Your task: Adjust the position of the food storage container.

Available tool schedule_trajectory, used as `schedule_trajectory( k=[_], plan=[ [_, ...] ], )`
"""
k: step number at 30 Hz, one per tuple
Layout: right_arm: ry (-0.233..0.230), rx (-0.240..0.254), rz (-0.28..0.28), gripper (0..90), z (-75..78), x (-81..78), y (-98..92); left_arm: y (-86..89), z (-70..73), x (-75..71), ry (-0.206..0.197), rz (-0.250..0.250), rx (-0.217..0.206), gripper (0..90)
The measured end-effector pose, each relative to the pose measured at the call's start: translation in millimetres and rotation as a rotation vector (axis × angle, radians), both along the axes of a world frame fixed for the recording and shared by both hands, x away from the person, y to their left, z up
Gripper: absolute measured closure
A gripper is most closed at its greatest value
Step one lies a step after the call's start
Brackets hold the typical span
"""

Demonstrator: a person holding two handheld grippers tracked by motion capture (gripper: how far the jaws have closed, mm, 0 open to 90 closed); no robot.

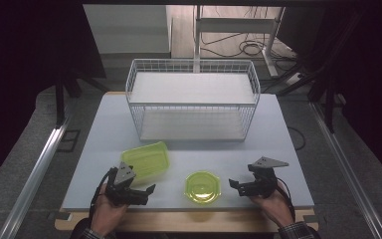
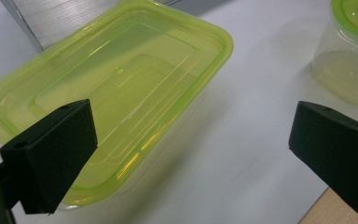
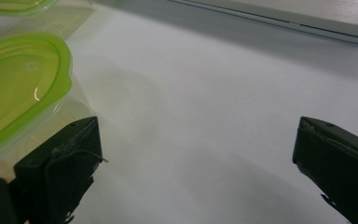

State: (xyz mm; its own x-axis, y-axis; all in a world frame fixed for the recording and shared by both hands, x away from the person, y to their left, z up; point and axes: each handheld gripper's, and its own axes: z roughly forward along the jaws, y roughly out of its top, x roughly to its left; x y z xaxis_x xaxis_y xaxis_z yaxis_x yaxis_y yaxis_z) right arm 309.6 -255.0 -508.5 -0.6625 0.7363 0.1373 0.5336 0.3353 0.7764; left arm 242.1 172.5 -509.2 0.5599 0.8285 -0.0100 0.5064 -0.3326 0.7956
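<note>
High view, left to right: left gripper (image 1: 146, 191) low at the near table edge, jaws spread wide, nothing between them, aimed at the rectangular container (image 1: 145, 159) just beyond; lid on, green, resting on the white table (image 1: 104, 144). Next, round container (image 1: 202, 187), also lidded, near the front edge, between the two grippers. Then right gripper (image 1: 235, 185), jaws equally wide apart and empty, just beside the round container but not touching. Judged from this: work barely begun, neither container gripped or lifted; wire basket (image 1: 193, 99) with its two shelves bare, at the far side of the table, probably the destination. Surface plain white on a wooden base; dim room around, cables on the floor behind
</note>
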Motion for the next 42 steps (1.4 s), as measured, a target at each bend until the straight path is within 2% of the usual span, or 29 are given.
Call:
schedule_trajectory(
  k=[4,9,11,14,19,24,25,26,27,28,32,34,36,37,38,42],
  plan=[
    [0.017,0.008,-0.009,5.2,1.9,0.0,-1.3,0.7,-0.7,0.7,0.002,0.0,0.006,0.2],
    [0.047,-0.007,-0.009,11.5,3.3,1.0,-1.4,0.8,-1.3,0.9,-0.001,-0.008,0.015,0.1],
    [0.049,-0.02,-0.005,13.7,3.3,0.6,0.2,0.8,-1.4,0.4,-0.002,-0.015,0.021,0.0],
    [0.049,-0.03,0.005,15.7,3.7,-0.3,2.5,1.6,0.2,-0.7,-0.01,-0.026,0.003,0.0],
    [0.048,-0.03,0.004,19.3,4.9,-0.7,2.2,2.2,0.8,-0.6,-0.016,-0.018,0.009,1.8],
    [0.057,-0.027,0.007,30.8,9.1,-1.8,1.9,2.3,1.5,-1.4,-0.031,-0.023,0.025,4.4],
    [0.057,-0.027,0.007,30.8,9.1,-1.8,1.9,2.3,1.5,-1.4,-0.031,-0.023,0.025,4.8],
    [0.056,-0.033,0.012,36.7,11.5,-2.9,3.1,2.1,1.7,-1.7,-0.034,-0.027,0.023,4.9],
    [0.056,-0.033,0.012,36.7,11.5,-2.9,3.1,2.1,1.7,-1.7,-0.034,-0.027,0.023,4.9],
    [0.057,-0.031,0.024,44.3,14.5,-4.2,4.6,1.8,1.4,-1.7,-0.036,-0.028,0.024,4.7],
    [0.056,-0.04,0.056,57.6,18.5,-5.8,8.1,1.8,0.4,-1.0,-0.038,-0.034,0.019,3.7],
    [0.057,-0.043,0.059,60.0,19.4,-6.3,9.0,1.9,0.4,-1.1,-0.042,-0.034,0.022,3.4],
    [0.051,-0.067,0.078,69.8,23.8,-8.1,12.6,2.6,0.2,-1.1,-0.047,-0.032,0.026,2.8],
    [0.051,-0.067,0.078,69.8,23.8,-8.1,12.6,2.6,0.2,-1.1,-0.047,-0.032,0.026,2.7],
    [0.045,-0.072,0.081,75.8,27.3,-9.1,14.9,2.9,-0.1,-0.9,-0.048,-0.03,0.027,2.6],
    [0.032,-0.067,0.116,86.8,36.5,-11.9,21.5,2.6,-1.1,-0.6,-0.05,-0.029,0.038,2.6]
  ],
)
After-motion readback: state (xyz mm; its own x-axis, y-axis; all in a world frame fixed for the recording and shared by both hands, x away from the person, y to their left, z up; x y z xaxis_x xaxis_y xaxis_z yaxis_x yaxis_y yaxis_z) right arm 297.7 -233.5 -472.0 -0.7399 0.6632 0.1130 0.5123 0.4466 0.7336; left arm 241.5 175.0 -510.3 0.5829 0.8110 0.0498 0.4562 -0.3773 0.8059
